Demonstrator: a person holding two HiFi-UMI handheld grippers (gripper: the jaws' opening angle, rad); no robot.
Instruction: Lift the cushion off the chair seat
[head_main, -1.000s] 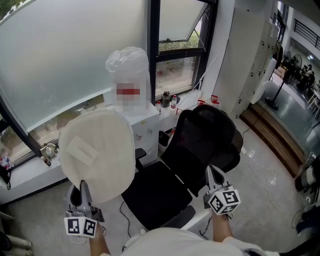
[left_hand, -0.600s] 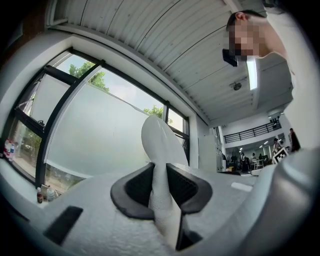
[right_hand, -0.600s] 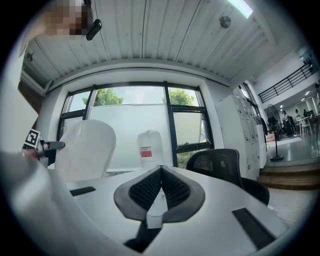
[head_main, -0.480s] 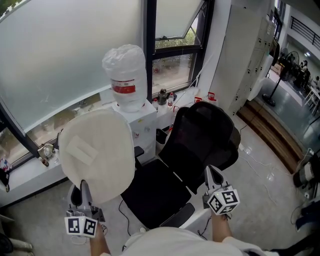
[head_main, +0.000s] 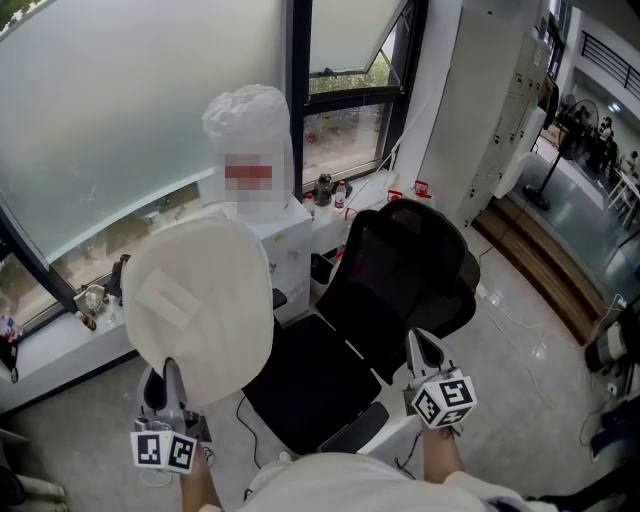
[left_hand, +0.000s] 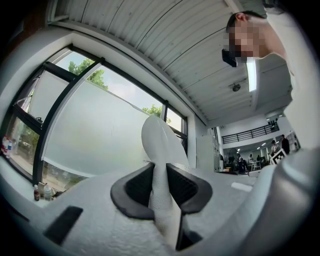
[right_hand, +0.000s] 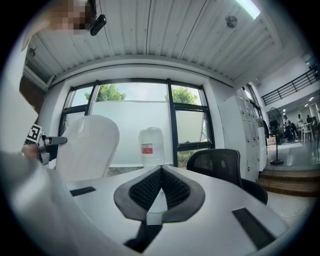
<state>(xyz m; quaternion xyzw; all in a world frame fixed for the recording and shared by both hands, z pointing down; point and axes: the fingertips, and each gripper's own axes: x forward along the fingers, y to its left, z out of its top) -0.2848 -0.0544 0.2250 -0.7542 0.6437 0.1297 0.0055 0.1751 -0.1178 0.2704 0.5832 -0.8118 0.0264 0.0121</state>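
The round cream cushion (head_main: 200, 305) hangs upright in the air to the left of the black mesh chair (head_main: 400, 270), clear of the bare seat (head_main: 312, 385). My left gripper (head_main: 170, 372) is shut on the cushion's lower edge. In the left gripper view the cushion (left_hand: 161, 150) stands pinched between the black pads (left_hand: 137, 187). My right gripper (head_main: 418, 345) is shut and empty, over the seat's right front corner. The right gripper view shows the cushion (right_hand: 87, 145) at the left and the chair (right_hand: 220, 167) at the right, beyond the jaws (right_hand: 161, 172) meeting at their tips.
A water dispenser (head_main: 285, 255) with a large bottle (head_main: 250, 140) stands behind the cushion, by the window. Small bottles (head_main: 325, 192) sit on the sill. White cabinets (head_main: 500, 120) line the right side. Cables lie on the floor (head_main: 520, 330) near the chair.
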